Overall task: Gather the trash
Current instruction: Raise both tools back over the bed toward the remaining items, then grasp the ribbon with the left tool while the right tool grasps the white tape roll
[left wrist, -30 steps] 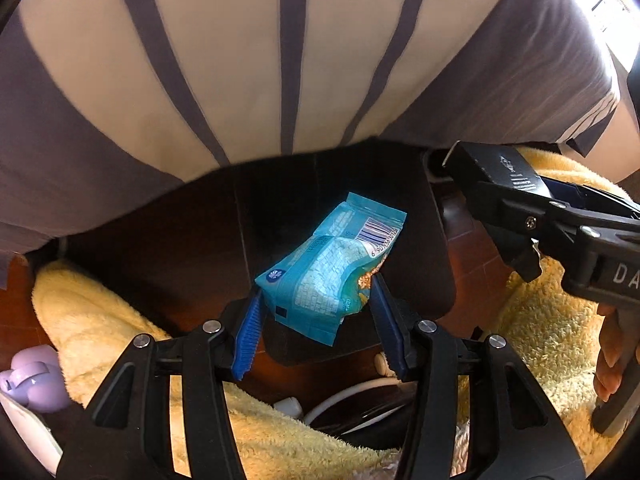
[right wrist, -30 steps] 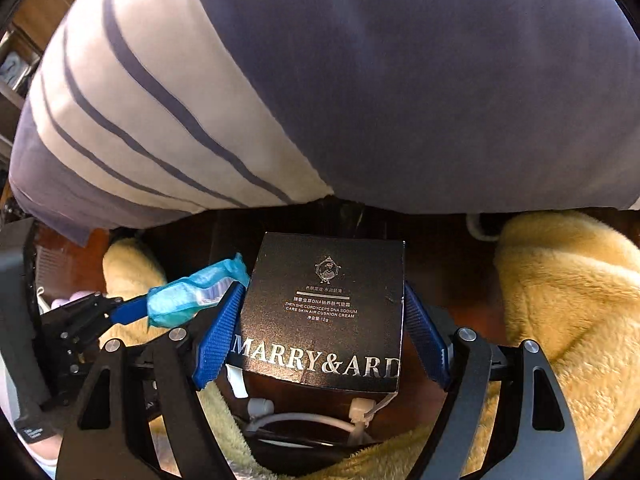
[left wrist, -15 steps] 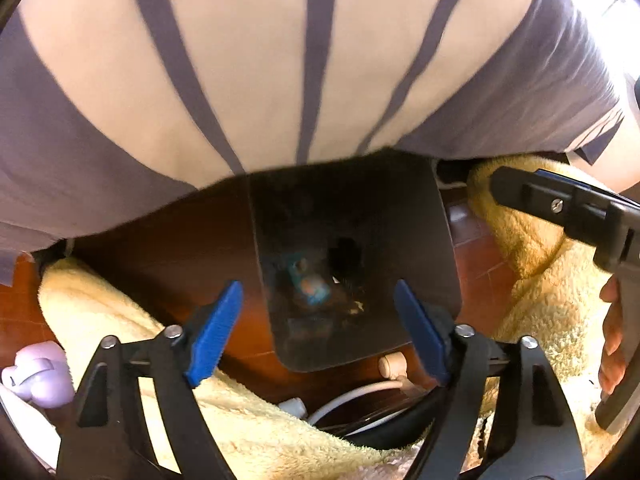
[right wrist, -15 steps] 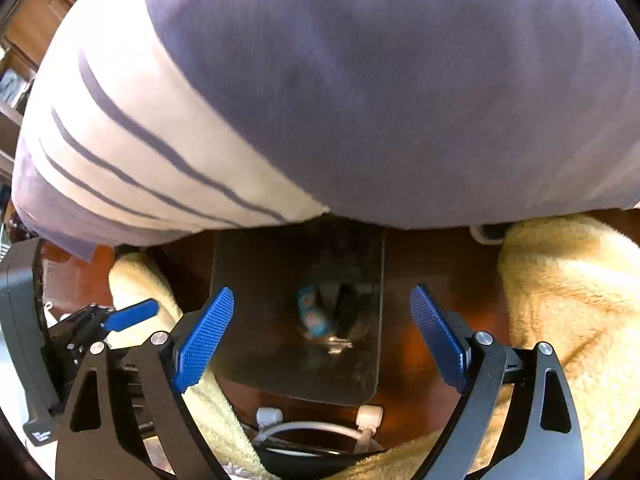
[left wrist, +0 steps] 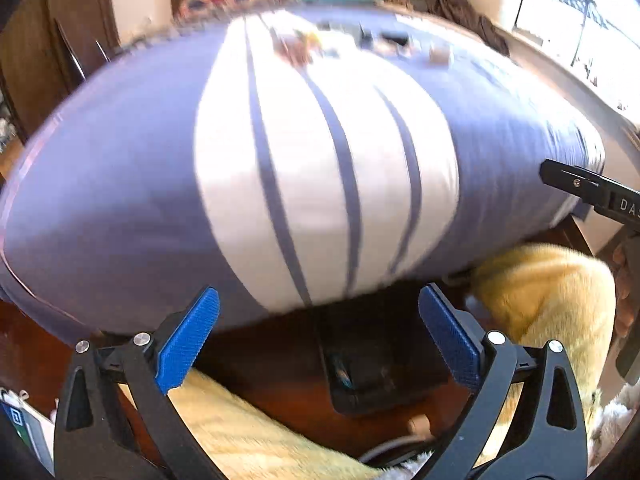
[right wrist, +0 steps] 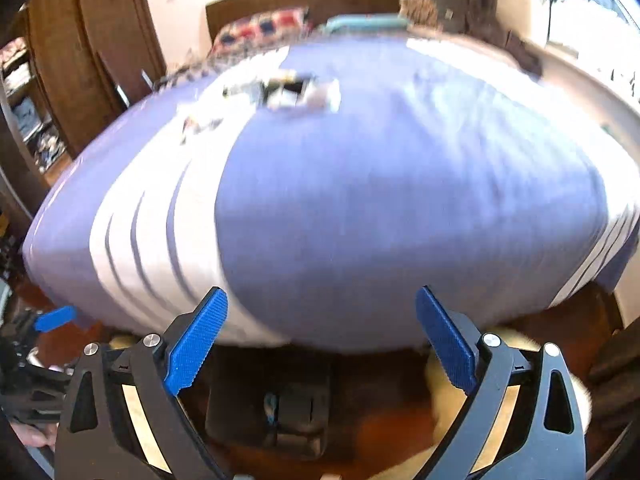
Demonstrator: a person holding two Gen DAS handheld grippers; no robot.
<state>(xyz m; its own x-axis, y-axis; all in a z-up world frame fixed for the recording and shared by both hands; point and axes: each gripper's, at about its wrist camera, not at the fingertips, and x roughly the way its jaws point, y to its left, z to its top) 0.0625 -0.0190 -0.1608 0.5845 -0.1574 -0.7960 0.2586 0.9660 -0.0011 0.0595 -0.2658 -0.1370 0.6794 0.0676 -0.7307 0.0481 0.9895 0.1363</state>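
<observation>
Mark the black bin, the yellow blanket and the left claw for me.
black bin point(left wrist: 384, 364): left wrist view, on its dark inside wall.
yellow blanket point(left wrist: 544, 292): left wrist view, on the fluffy fold right of the bin.
left claw point(left wrist: 320, 340): left wrist view, midway between its open blue fingertips.

You face a bed point(right wrist: 360, 208) filling mid-frame, its cover lilac with a white band of grey stripes. At upper left stands a brown wooden wardrobe point(right wrist: 96, 48) against a cream wall point(right wrist: 180, 4). Bright daylight pours from a window point(left wrist: 600, 12) at upper right. Dark reddish floor point(left wrist: 272, 368) and yellow fleecy rugs point(left wrist: 544, 292) lie below.
</observation>
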